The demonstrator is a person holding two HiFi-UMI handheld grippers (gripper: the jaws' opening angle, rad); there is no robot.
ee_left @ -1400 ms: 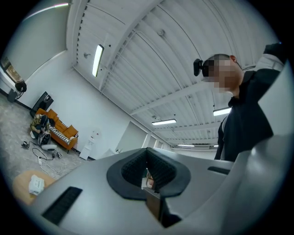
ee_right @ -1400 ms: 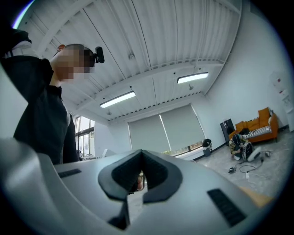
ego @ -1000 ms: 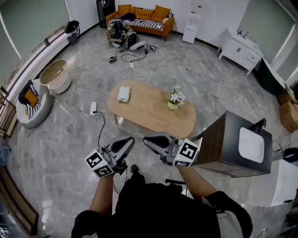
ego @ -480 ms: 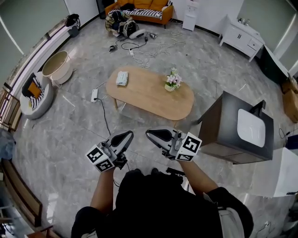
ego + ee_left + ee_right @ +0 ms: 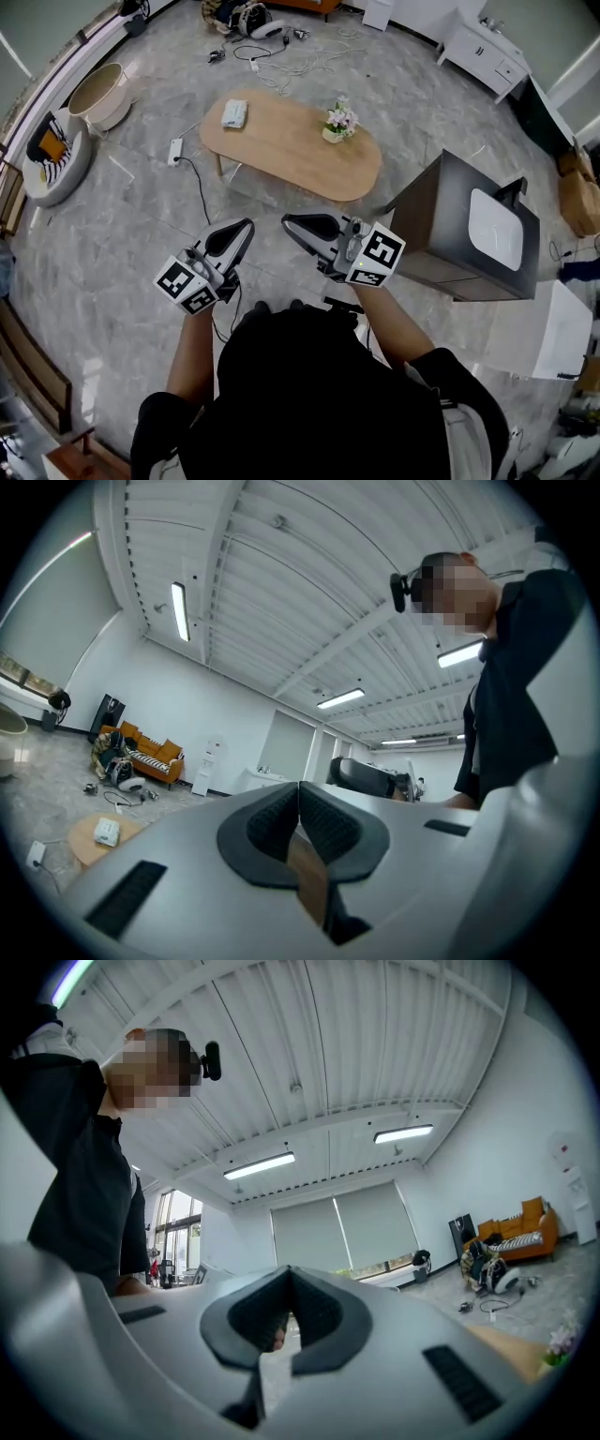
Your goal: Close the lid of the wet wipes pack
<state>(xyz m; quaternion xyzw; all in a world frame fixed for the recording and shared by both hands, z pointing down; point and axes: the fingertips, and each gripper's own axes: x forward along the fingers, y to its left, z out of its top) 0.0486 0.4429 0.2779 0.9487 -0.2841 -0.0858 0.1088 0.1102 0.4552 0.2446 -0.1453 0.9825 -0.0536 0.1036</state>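
The wet wipes pack (image 5: 234,113) lies on the far left end of an oval wooden table (image 5: 281,155), well ahead of both grippers. My left gripper (image 5: 246,225) and right gripper (image 5: 287,221) are held side by side above the floor, short of the table. Both are shut with nothing in them. In the left gripper view its jaws meet at the tips (image 5: 298,786), and the pack (image 5: 108,832) shows small and far off at the lower left. The right gripper (image 5: 289,1271) points up and away from the pack, with its jaws together.
A small pot of flowers (image 5: 339,122) stands on the table's right half. A dark cabinet with a white top (image 5: 469,234) stands at the right. A power strip (image 5: 174,150) and its cable lie on the floor left of the table. Beyond are a round tub (image 5: 98,94) and loose cables (image 5: 281,56).
The head view has shifted, so the table and pack now sit higher and further left in it. Both grippers stay shut and side by side, a little higher in the picture.
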